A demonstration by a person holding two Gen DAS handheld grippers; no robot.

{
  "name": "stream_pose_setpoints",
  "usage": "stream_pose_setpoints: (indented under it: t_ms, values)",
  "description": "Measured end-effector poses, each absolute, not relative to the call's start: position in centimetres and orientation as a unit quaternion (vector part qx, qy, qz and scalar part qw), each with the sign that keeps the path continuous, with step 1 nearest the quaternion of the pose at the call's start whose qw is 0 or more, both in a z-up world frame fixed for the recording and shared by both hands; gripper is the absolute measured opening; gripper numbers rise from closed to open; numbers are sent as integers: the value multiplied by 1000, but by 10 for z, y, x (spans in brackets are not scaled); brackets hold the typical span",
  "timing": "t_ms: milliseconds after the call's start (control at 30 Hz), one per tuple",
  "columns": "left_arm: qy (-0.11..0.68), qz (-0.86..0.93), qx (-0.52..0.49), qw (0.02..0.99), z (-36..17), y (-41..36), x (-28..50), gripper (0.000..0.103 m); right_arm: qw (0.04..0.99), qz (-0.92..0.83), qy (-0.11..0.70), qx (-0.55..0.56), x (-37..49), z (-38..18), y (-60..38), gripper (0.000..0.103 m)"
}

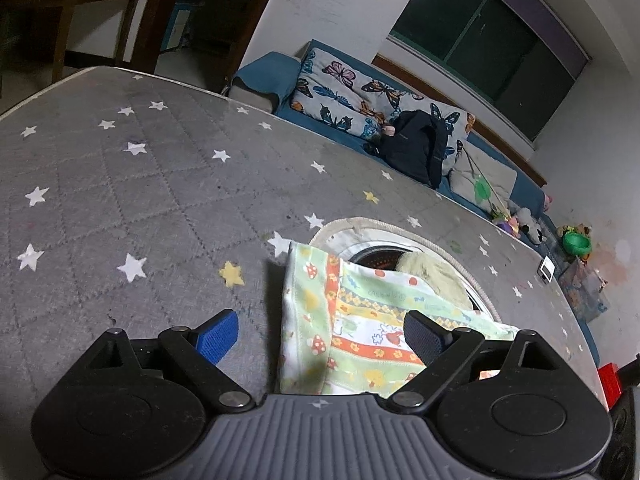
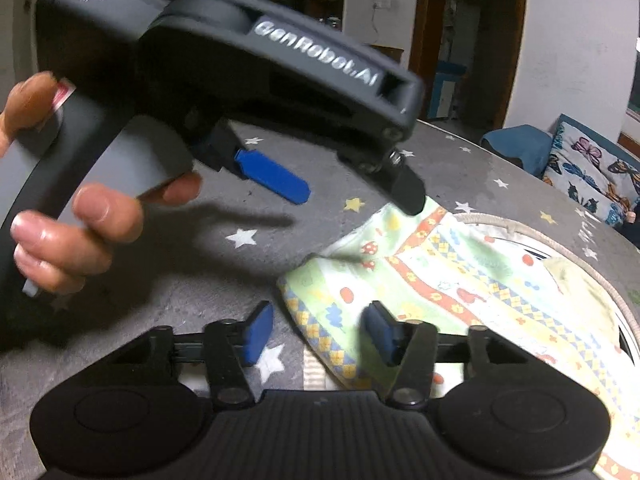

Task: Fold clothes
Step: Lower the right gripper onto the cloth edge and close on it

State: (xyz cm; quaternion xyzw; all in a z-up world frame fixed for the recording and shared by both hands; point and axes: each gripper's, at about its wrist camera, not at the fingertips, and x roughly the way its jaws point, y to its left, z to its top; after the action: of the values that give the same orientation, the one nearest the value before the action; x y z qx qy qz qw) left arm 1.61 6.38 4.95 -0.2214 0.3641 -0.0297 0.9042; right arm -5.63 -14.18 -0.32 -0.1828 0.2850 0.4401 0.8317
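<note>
A pale green patterned cloth (image 1: 352, 320) with mushrooms and orange bands lies on the grey star-print mattress (image 1: 120, 184), partly draped over a round basket (image 1: 400, 232). My left gripper (image 1: 320, 334) hovers open above the cloth's near edge; its right finger is over the fabric, its left over bare mattress. In the right wrist view the same cloth (image 2: 460, 280) spreads to the right. My right gripper (image 2: 318, 336) is open, straddling the cloth's left corner. The left gripper (image 2: 356, 192) shows there from the side, held by a hand (image 2: 80, 220), open above the cloth's far corner.
A yellowish garment (image 1: 432, 272) sits inside the basket. Beyond the mattress are a blue sofa with butterfly cushions (image 1: 348, 96), a dark backpack (image 1: 416, 148) and toys (image 1: 576, 240) on the floor. A red box (image 1: 610, 380) stands at the right edge.
</note>
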Motion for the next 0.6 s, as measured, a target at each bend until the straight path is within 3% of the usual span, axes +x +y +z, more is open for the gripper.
stream_pose_setpoints:
  t_ms: [100, 333, 500, 600]
  values:
    - [368, -31, -224, 902, 47, 62, 16, 94, 838, 438, 288, -153, -51, 3, -151, 17]
    - [372, -28, -237, 897, 43, 60, 16, 99, 849, 442, 285, -59, -32, 23, -182, 11]
    - [363, -25, -244, 899, 49, 63, 14, 99, 847, 442, 282, -85, -31, 24, -173, 17]
    - [358, -20, -243, 901, 52, 68, 12, 99, 838, 455, 281, -109, -32, 20, -161, 37]
